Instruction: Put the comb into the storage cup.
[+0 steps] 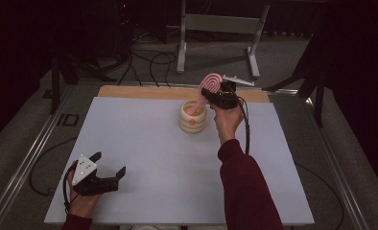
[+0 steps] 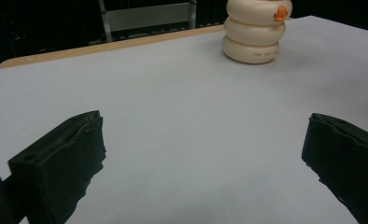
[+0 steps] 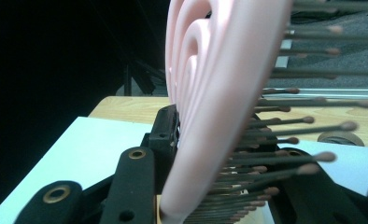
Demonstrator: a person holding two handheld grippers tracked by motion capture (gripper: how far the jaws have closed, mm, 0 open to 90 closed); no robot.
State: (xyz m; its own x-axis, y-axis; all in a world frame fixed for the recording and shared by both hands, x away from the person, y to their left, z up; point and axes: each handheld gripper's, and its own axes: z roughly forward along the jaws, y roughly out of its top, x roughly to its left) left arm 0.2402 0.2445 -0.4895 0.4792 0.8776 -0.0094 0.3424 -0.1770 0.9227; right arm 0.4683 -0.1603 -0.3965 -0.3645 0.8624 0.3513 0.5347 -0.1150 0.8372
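Your right gripper (image 1: 215, 94) is clamped on the pink hairbrush (image 3: 210, 93), whose handle dips into the cream ringed holder (image 1: 193, 117) at the table's (image 1: 153, 143) far centre. Your left gripper (image 1: 111, 165) rests near the front-left corner, jaws wide apart.

a pale grey table (image 1: 144, 143) carries a cream ringed pot (image 1: 193, 118), possibly ceramic.
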